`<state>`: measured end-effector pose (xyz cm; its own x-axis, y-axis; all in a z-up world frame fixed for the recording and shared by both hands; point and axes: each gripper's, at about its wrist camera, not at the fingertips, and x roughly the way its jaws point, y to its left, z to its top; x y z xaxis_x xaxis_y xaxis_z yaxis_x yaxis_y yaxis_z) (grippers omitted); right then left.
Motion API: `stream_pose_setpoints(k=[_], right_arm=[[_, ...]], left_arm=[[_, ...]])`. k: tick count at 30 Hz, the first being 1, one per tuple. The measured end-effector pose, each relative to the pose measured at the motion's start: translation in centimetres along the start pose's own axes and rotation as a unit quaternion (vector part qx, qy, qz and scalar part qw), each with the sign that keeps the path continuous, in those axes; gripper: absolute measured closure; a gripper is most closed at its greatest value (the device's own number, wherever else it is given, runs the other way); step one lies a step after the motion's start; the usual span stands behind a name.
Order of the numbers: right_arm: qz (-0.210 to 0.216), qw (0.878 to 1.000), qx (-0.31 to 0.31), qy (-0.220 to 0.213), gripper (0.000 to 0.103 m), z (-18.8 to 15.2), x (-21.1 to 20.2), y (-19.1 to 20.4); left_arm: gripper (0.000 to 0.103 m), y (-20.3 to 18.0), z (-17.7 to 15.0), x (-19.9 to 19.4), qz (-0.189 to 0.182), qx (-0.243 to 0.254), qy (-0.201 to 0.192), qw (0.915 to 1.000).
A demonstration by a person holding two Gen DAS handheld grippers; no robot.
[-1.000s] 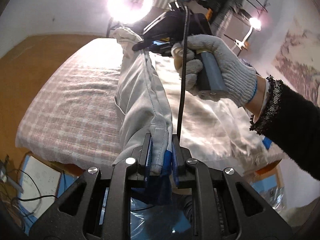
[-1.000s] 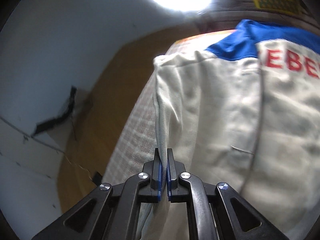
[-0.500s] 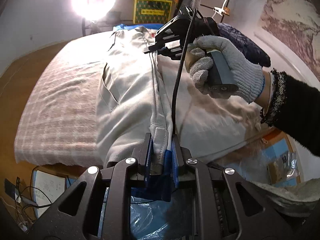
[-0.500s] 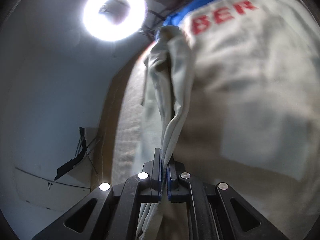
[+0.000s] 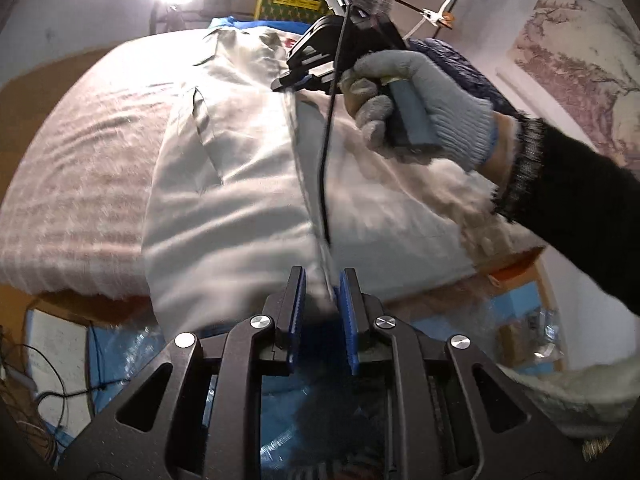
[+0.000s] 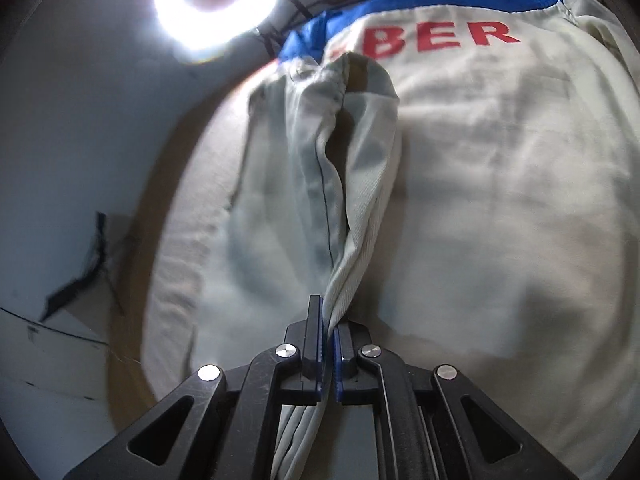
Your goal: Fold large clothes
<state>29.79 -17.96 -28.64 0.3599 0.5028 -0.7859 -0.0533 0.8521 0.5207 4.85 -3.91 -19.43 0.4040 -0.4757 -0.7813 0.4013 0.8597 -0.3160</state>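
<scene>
Cream-grey cloth, a large work jacket (image 5: 240,184), lies spread over a bed with a pink-and-white checked cover (image 5: 72,184), its folded-over front edge running as a seam from near to far. At the near end the left gripper (image 5: 322,296) has its blue pads set a little apart with the jacket's hem bunched between them. At the far end the right gripper (image 5: 304,80), carried in a grey knit-gloved hand (image 5: 420,112) with a black sleeve, sits low over the seam; its own camera shows its jaws, which have just been easing open, nearly together with a twisted fold of the jacket (image 6: 348,200) pinched between the pads. Red letters and a blue band cross the jacket's far part. A ring light (image 6: 218,0) glares behind
</scene>
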Motion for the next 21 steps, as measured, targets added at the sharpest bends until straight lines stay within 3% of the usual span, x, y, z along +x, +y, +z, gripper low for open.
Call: stream_pose_setpoints(k=[1, 3, 9, 12, 15, 18, 21], right_arm=[[0.005, 1.000, 0.002, 0.002, 0.095, -0.1, -0.2, -0.1], [0.013, 1.000, 0.008, -0.002, 0.075, -0.1, -1.2, -0.2], [0.050, 0.997, -0.044, -0.050, 0.072, -1.9, -7.2, 1.3], [0.064, 0.992, -0.091, -0.055, 0.072, -4.7, -9.0, 3.3], [0.067, 0.986, -0.146, -0.045, 0.072, -8.0, -9.3, 5.7], [0.059, 0.979, -0.191, -0.026, 0.072, -11.1, -8.3, 7.0], [0.030, 0.979, -0.203, -0.003, 0.073, -12.9, -5.7, 7.1]], left_arm=[[0.086, 0.0, -0.6, -1.0, -0.005, 0.001, -0.001, 1.0000], [0.086, 0.4, -1.8, -2.9, -0.011, -0.002, -0.005, 0.9999], [0.086, 3.7, -2.5, -7.6, 0.010, -0.046, -0.048, 0.9977], [0.087, 5.4, -1.3, -6.6, 0.018, -0.064, -0.061, 0.9959], [0.087, 6.8, 0.1, -4.2, 0.002, -0.086, -0.055, 0.9947], [0.086, 6.2, 0.2, -0.7, -0.028, -0.079, -0.024, 0.9962], [0.087, 5.0, -0.1, 2.1, -0.035, -0.054, 0.007, 0.9979]])
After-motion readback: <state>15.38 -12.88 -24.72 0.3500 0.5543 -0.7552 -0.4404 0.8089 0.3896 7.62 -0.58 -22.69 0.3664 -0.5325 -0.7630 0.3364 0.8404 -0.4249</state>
